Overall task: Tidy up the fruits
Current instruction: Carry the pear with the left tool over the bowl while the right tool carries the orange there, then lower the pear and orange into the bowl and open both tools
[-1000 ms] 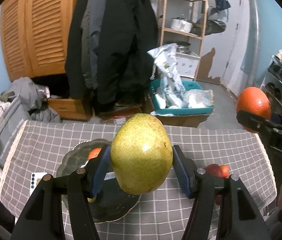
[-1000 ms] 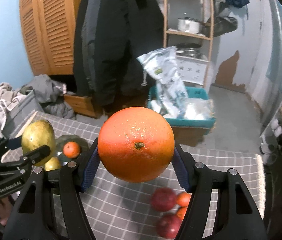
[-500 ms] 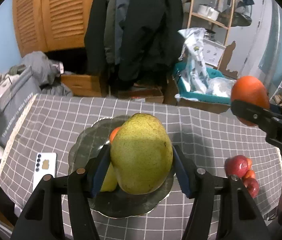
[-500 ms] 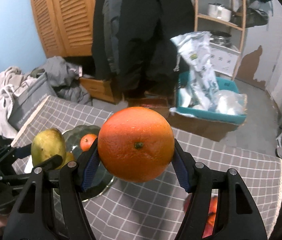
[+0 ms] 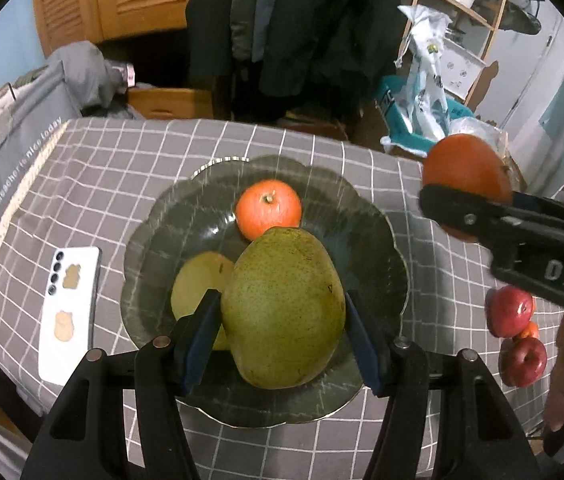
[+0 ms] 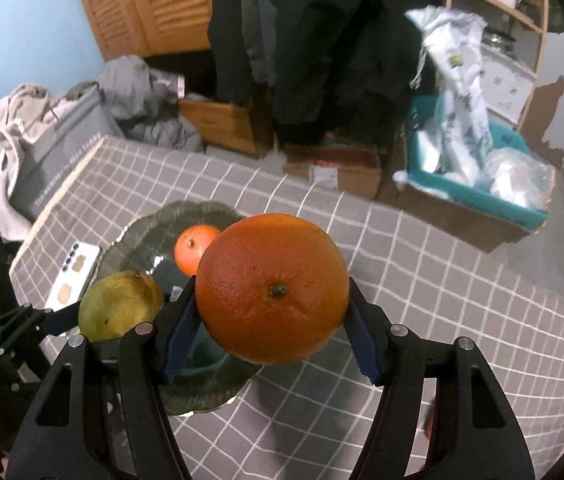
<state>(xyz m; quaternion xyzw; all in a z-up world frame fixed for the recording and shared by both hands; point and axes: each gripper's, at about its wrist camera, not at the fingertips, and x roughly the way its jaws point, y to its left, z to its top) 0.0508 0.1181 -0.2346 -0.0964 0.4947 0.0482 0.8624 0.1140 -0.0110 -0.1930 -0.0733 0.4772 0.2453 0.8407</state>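
Note:
My left gripper is shut on a green pear and holds it over the dark glass plate. On the plate lie a small orange fruit and a yellow fruit. My right gripper is shut on a large orange, held above the plate's right edge. The orange also shows in the left wrist view; the pear shows in the right wrist view. Red apples and a small orange fruit lie on the table at the right.
A white phone lies left of the plate on the grey checked tablecloth. Beyond the table's far edge are hanging coats, a wooden cabinet, a teal bin with bags and a grey bag.
Both grippers have tilted down and moved forward over the table. The pear now hangs over the plate, and the orange has come closer to the plate's right side.

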